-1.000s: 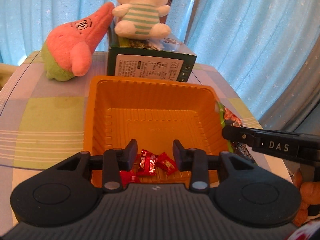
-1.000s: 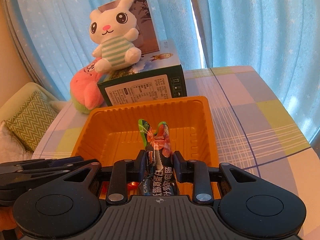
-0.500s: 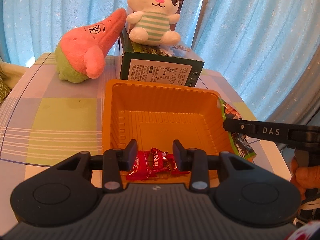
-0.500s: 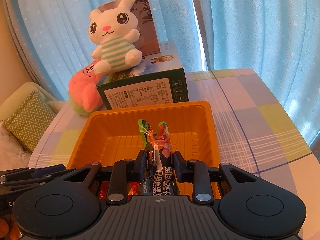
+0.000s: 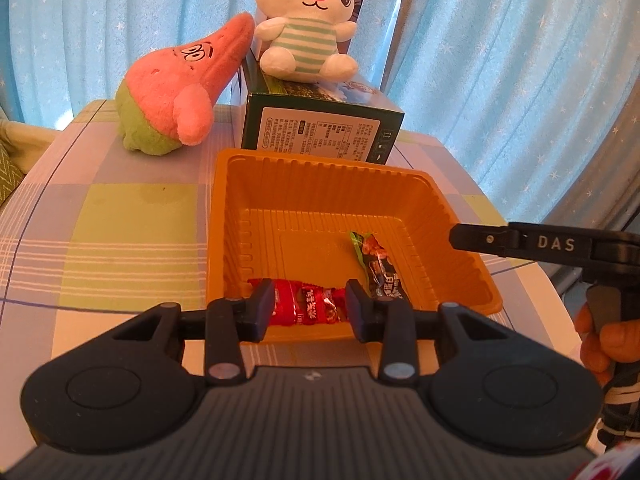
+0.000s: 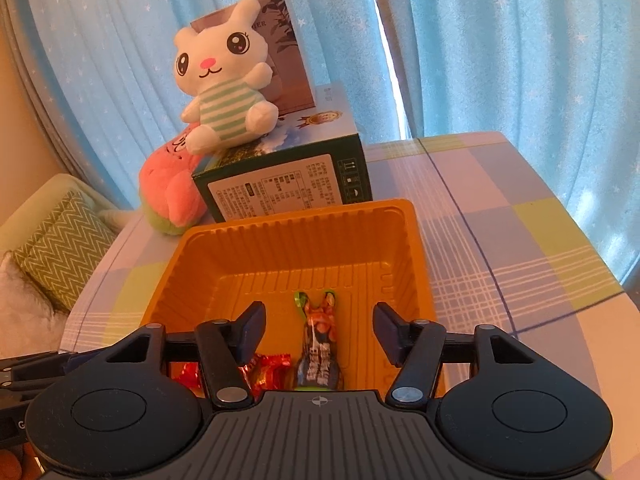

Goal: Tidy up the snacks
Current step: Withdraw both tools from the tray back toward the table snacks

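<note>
One orange tray sits on the checked bench, in front of one dark green box. Two soft toys are behind it: a white rabbit seated on the box and a pink star toy lying on the bench to the left of the box. A brown paper bag stands behind the rabbit.

Inside the tray lie the snacks. One long dark snack pack with a green end rests flat on the tray floor; its long axis runs from the near wall toward the far wall, the green tip pointing away toward the box and slightly to the left in the left wrist view. Beside it, along the near wall, is a cluster of red wrapped candies; about three show, though the tongs hide part of them, so the count is not certain.

The right tongs have just been opening: the jaws stand well apart above the dark pack, which lies below and between them, free of both pads. The left tongs hang over the near edge of the tray with a moderate gap between the jaws; the red candies show through that gap, lying on the tray floor below, not gripped. A hand holds the right tongs at the right edge of the left wrist view.
</note>
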